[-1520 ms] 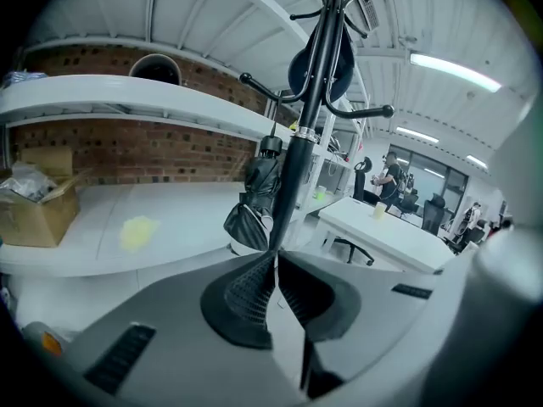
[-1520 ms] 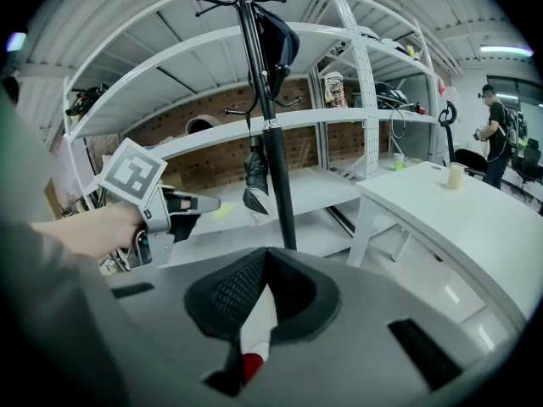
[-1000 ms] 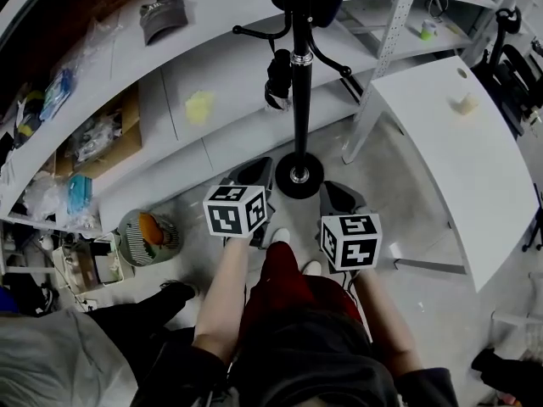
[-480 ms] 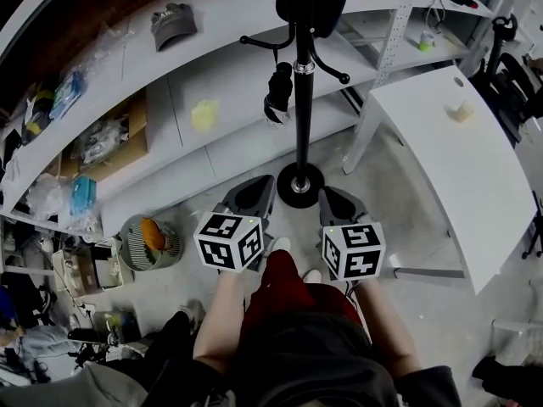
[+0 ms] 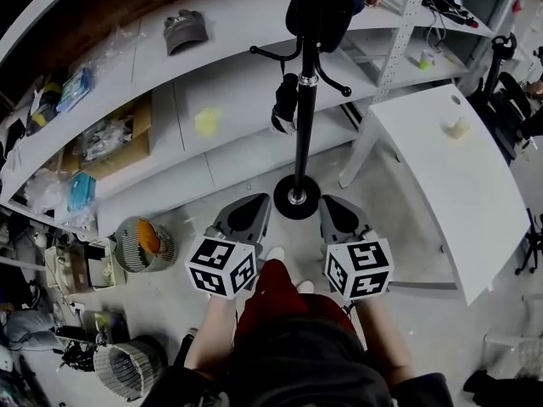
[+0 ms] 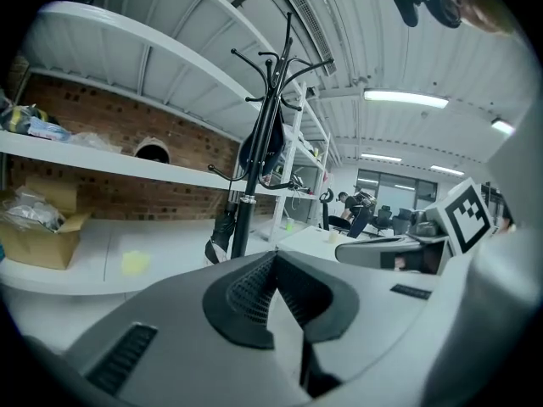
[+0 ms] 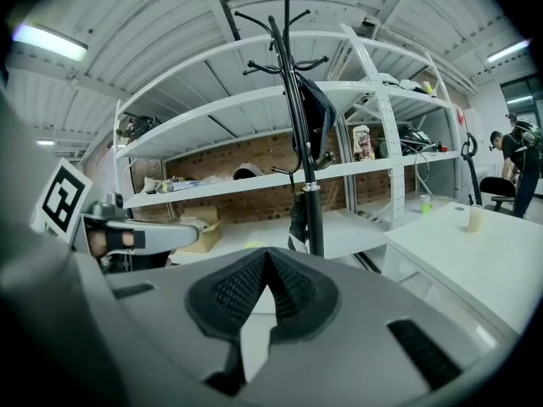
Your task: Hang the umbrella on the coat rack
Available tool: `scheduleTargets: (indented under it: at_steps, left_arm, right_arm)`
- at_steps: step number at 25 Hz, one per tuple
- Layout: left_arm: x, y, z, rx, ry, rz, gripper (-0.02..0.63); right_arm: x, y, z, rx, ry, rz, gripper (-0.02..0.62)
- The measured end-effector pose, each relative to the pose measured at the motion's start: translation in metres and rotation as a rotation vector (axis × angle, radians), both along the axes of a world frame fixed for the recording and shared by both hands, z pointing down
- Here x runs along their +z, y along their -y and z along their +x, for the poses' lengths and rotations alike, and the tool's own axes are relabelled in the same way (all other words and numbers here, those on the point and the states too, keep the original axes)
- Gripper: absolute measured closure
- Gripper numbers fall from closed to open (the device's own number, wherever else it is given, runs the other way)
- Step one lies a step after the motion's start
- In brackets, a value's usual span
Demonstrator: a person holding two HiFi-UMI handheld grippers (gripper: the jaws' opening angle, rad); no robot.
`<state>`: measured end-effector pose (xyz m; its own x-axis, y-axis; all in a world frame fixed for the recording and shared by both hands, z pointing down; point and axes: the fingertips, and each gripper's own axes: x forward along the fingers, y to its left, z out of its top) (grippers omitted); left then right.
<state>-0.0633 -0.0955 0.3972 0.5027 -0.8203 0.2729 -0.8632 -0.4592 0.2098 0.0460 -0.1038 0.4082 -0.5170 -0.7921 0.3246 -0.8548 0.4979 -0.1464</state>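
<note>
A black coat rack (image 5: 299,117) stands on a round base on the floor ahead of me. A small folded black umbrella (image 5: 285,104) hangs from one of its lower hooks, left of the pole, and a dark garment (image 5: 321,2) drapes the top. Both grippers are held side by side short of the base. My left gripper (image 5: 248,207) and my right gripper (image 5: 338,210) are both shut, with nothing between the jaws. The left gripper view shows the umbrella (image 6: 221,234) beside the pole (image 6: 244,214). In the right gripper view the umbrella (image 7: 297,219) hangs behind the pole (image 7: 312,214).
Long white shelves (image 5: 170,100) run behind the rack, holding a cardboard box (image 5: 127,142), bags and a cap (image 5: 187,30). A white table (image 5: 441,168) with a cup stands to the right. On the floor at left sit a round fan (image 5: 144,242) and a wire basket (image 5: 123,367).
Both grippers have risen and drawn back toward my body, away from the rack's base. The person crouched at lower left is no longer in view. The umbrella stays on its hook.
</note>
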Motion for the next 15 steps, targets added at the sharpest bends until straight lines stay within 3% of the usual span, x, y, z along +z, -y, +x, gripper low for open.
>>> scheduleTargets:
  at_steps: [15]
  left_arm:
    - [-0.032,-0.007,0.006,-0.002,-0.012,0.072,0.595]
  right_arm:
    - [-0.039,-0.012,0.004,-0.041,0.033,0.082,0.578]
